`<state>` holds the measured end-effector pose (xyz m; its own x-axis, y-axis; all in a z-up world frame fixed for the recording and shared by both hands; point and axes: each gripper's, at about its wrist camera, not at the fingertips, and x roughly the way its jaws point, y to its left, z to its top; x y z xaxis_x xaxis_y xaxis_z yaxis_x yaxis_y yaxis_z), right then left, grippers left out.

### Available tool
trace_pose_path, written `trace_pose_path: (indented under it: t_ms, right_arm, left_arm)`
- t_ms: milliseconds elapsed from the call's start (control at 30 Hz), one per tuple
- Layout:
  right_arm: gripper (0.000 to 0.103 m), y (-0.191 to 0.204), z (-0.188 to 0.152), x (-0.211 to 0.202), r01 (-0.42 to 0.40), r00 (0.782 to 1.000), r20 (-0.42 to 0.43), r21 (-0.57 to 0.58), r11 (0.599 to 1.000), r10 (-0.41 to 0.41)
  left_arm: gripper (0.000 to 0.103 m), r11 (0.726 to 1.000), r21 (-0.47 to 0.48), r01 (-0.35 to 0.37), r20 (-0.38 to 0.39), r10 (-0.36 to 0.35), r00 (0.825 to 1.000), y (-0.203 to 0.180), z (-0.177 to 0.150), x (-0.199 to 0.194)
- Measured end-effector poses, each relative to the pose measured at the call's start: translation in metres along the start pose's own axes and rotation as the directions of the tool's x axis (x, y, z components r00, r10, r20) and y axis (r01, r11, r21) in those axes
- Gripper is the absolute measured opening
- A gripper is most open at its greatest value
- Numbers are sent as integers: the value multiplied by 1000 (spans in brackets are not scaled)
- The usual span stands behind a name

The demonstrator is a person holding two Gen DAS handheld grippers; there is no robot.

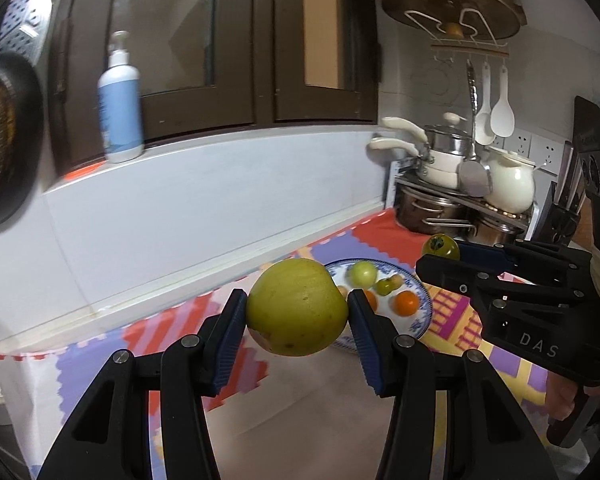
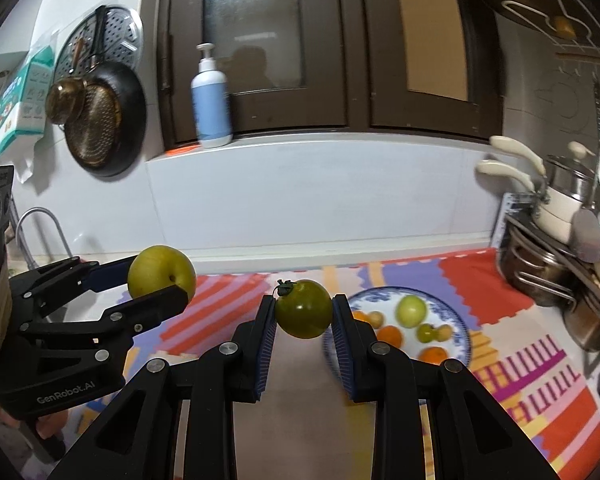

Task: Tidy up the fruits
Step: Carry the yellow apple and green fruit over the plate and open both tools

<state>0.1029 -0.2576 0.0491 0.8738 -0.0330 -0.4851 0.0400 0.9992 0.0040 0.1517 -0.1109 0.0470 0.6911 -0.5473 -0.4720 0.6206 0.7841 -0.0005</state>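
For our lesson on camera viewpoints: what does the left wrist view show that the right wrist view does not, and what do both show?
Only the left wrist view: wall sockets beside the pots and the knife block.

Only the right wrist view: the faucet, the perforated steamer tray and a box on the wall.

Both: the left claw shut on a yellow-green fruit, the right claw shut on a green tomato, the plate of fruits, and the pump bottle.

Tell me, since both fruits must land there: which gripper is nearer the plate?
Right, by a little. The right gripper, holding the green tomato, hangs at the plate rim; the left gripper, holding the yellow-green fruit, sits further back.
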Motion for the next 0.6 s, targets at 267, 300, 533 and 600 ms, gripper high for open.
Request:
trace_pose_path:
  t_ms: [267,300,533,600]
  right_arm:
    - [29,-47,-1,2,39,999,-18,6,999,-39]
    - [29,-54,-2,3,42,999,-23,8,999,-42]
    - [29,-97,-13,17,53,996,-77,4,999,-52]
    - [29,-106,-16,23,49,994,-93,0,999,-49]
  left_arm:
    - [51,999,11,31,-27,-31,999,-41,10,40]
    - [51,999,11,35,-32,-35,999,-45,10,45]
    - [51,998,10,64,-99,-63,993,-76,8,89]
    - [51,997,14,71,-120,-69,990,-83,7,102]
